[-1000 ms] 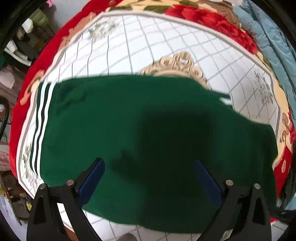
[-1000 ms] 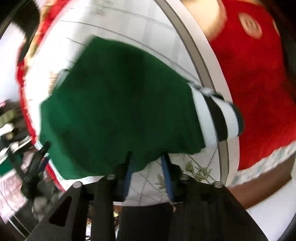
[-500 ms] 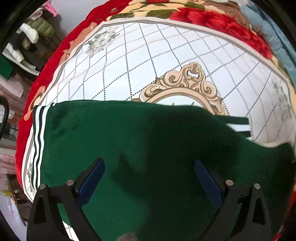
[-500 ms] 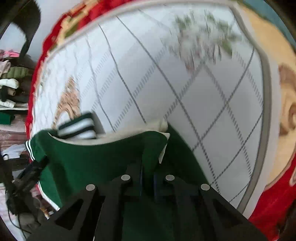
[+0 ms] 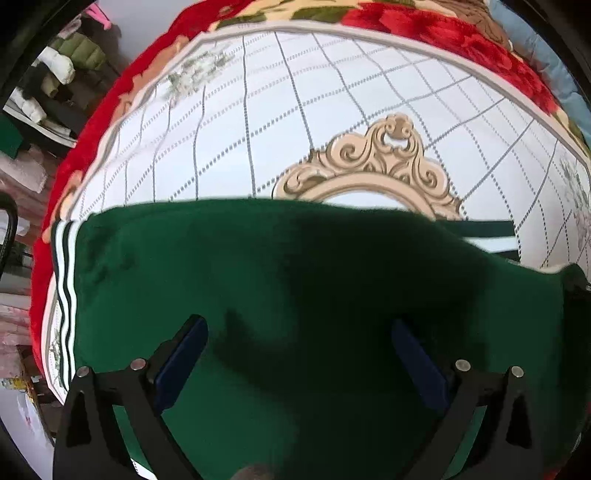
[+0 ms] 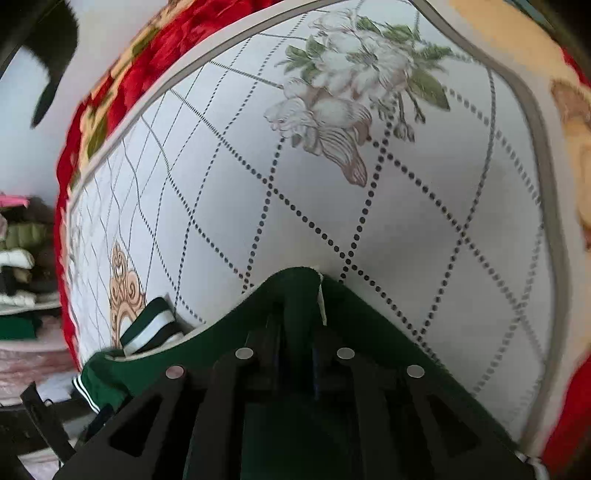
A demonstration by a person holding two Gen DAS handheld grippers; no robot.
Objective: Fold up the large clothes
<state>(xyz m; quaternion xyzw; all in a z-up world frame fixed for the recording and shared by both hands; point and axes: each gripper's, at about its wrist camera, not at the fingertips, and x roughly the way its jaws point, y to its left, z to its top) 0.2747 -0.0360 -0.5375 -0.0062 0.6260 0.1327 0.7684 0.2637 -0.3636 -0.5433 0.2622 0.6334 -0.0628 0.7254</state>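
Note:
A dark green garment (image 5: 295, 295) with white-striped trim (image 5: 62, 280) lies spread on the white quilted bed cover (image 5: 295, 110). My left gripper (image 5: 299, 350) is open, its blue pads (image 5: 181, 358) hovering over the green cloth, holding nothing. My right gripper (image 6: 295, 332) is shut on a fold of the green garment (image 6: 299, 295) and holds that edge raised off the cover. A striped cuff (image 6: 147, 328) shows at the left in the right wrist view.
The bed cover has a red floral border (image 5: 443, 29) and a beige ornament (image 5: 384, 158). Stacked folded clothes (image 6: 22, 258) sit on shelves off the bed's left side. A light blue cloth (image 5: 554, 48) lies at the far right.
My right gripper has carried its pinched green edge across the garment, out over the bare quilt. The garment now sits lower in the left wrist view, and more quilt shows beyond it.

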